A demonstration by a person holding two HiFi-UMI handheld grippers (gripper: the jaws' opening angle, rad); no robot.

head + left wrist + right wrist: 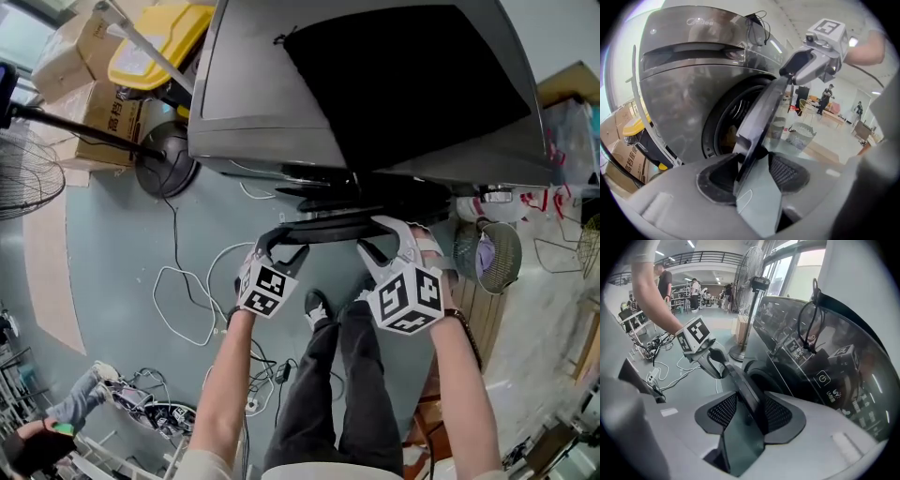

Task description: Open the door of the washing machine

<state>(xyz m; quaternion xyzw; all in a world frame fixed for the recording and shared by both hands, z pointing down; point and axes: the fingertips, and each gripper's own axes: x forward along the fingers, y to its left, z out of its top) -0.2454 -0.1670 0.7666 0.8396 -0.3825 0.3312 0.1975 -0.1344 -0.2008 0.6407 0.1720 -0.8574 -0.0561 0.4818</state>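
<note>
At the top of the head view: washing machine (262, 84), dark grey front-loader, seen from above. Its door (328, 228) is swung partly out from the front and shows as a dark curved band just below the cabinet, centre frame.

Left gripper (281, 248): jaws closed on the left end of that band, marker cube just below. Right gripper (380, 246): jaws closed on the right end, marker cube lower right of it. Both forearms run in from the bottom edge.

Left gripper view: the door's rim runs up between the two pads (787, 171), which sit against it on either side. Behind the door, centre left, the drum opening (726, 131) is dark and uncovered. The right gripper sits at upper right, clamped on the same rim.

Right gripper view: the door rim lies between the mesh pads (723, 411), pressed on both faces. The left gripper holds the rim farther along, centre left. Control panel (825, 380) with white symbols fills the right of the frame. A black cable (808, 329) is draped over the machine's top.

Floor, head view: loose white cables (187, 291) at lower left, a round fan base (167, 167) beside the machine's left corner, cardboard boxes (94, 103) at upper left. Legs in dark trousers (337, 394) at bottom centre, between the forearms.
</note>
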